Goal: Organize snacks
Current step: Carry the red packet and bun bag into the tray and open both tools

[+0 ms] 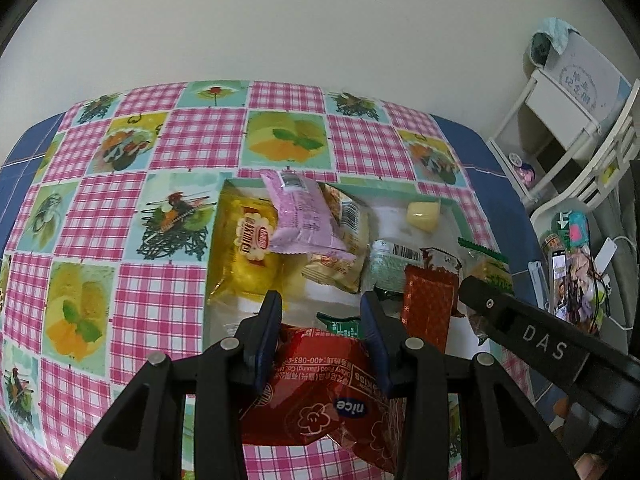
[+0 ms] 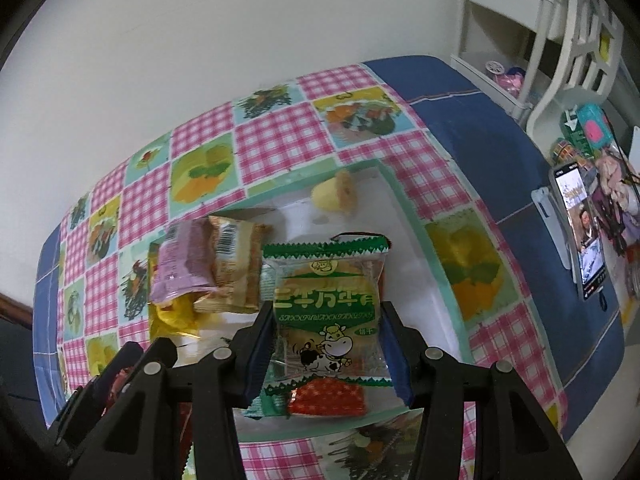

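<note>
Here, the biggest item: a shallow white tray with a pale green rim [image 2: 420,240] sitting on the checked tablecloth [image 1: 120,208], holding most of the snacks. Inside, far-left corner: a yellow packet [image 1: 244,256] lying flat, a pink packet [image 1: 304,220] leaning across it, a tan wafer-type packet [image 2: 236,264] touching the pink one. Far side of the tray: one small yellow jelly cup [image 2: 334,196], on its side, apart from the rest. Near the middle, a darker red packet [image 1: 428,304] and a pale green one with a barcode [image 1: 386,268], partly hidden. Left gripper [image 1: 320,332] holds the red biscuit packet [image 1: 320,392], fingers pressed against its two sides, at the tray's near edge; whether it rests on the tray I cannot tell. Right gripper [image 2: 328,344] is clamped on the clear cow-print biscuit packet [image 2: 328,304], held upright above the tray's near half, another red packet [image 2: 328,400] below it. Judgement: all of these are light, crinkly film pouches, slippery, air-cushioned, contents brittle; best taken across the flat body or by a crimped seam with modest squeeze. The jelly cup looks smooth, rounded, likely to roll; take it across the rim
</note>
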`<state>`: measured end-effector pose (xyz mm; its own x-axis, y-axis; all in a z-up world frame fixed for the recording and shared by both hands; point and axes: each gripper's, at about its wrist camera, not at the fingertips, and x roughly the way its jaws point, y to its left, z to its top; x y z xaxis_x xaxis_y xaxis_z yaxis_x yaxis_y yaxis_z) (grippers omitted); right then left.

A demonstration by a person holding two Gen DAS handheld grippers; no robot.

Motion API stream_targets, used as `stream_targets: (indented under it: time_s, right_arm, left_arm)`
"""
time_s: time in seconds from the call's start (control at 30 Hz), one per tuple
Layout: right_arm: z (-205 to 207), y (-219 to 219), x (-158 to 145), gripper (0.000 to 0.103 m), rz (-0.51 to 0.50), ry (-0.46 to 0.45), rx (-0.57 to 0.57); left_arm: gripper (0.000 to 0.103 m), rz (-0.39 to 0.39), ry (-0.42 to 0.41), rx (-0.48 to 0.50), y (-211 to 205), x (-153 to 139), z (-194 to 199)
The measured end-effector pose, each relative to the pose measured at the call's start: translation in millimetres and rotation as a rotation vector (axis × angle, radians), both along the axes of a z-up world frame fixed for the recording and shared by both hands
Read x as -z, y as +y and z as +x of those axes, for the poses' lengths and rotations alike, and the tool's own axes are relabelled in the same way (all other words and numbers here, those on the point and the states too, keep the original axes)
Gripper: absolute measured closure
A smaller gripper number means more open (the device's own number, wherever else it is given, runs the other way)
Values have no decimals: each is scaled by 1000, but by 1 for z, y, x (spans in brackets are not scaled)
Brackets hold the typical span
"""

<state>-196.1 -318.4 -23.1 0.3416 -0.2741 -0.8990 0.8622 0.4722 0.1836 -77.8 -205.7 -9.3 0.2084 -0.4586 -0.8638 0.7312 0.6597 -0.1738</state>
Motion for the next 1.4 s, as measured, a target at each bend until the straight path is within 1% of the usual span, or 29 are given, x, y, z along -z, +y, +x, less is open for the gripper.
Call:
stream_targets:
  time_s: [0.2, 0.3, 0.5, 0.57, 0.73, 0.9, 1.23, 1.4]
  right_arm:
    - [-4, -9, 15, 50, 31, 14, 17]
    - [-8, -14, 21, 50, 17, 57, 38]
    - [-18, -24, 34, 50, 21, 123, 82]
    - [-21, -26, 37, 50, 27, 127, 91]
    - [-20, -26, 44, 50, 38, 150, 86]
    - [-17, -24, 51, 50, 58, 170, 71]
    - [-14, -22, 46, 50, 51, 166, 67]
    - [-14, -23, 41, 48, 41, 157, 70]
  left_arm:
    - [61, 20, -5, 15, -9, 11, 0]
    - [61, 27, -9, 20, -13, 14, 1]
    - [61, 32, -17, 32, -18, 20, 1]
    - [61, 33, -15, 34, -19, 21, 2]
    - [61, 45, -22, 41, -22, 26, 2]
    - [61, 61, -11, 44, -24, 33, 2]
    - [60, 55, -9, 60, -24, 29, 0]
    - [60, 53, -10, 63, -23, 25, -1]
